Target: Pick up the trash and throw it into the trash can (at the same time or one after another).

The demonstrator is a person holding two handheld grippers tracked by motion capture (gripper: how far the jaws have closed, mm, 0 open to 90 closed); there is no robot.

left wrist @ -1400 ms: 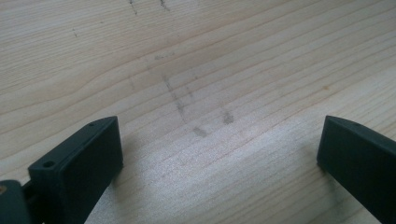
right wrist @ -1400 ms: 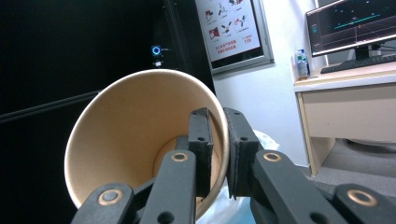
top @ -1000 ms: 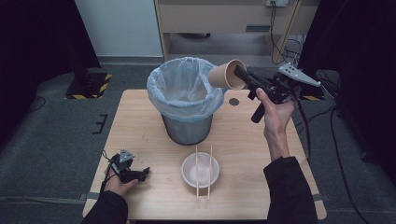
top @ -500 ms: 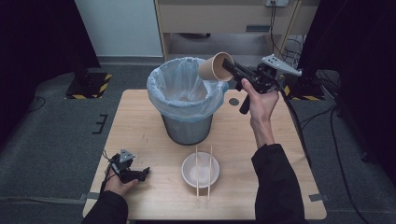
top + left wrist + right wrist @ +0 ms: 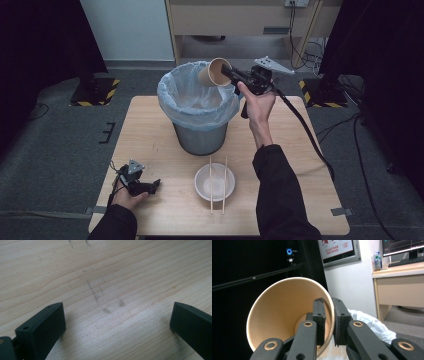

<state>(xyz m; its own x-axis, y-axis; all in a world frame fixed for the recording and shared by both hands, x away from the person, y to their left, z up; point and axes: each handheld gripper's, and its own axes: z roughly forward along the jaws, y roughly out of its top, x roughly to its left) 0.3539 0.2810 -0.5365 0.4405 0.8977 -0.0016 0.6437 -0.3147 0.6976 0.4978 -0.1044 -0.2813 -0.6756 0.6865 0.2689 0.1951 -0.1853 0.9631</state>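
A brown paper cup hangs on its side over the far rim of a grey bin lined with a pale blue bag. My right gripper is shut on the cup's rim, one jaw inside the cup and one outside. In the right gripper view the cup opens toward the camera, pinched at its wall by my right gripper. My left gripper rests on the table near its front left corner. Its jaws stand wide apart over bare wood in the left gripper view, where my left gripper holds nothing.
A white bowl with two chopsticks laid across it sits on the wooden table in front of the bin. A cable trails from the right gripper off the table's right side. A wooden desk stands behind the table.
My right gripper has carried the cup leftward, from beside the bin's right side to above its far rim. The left hand has stayed still.
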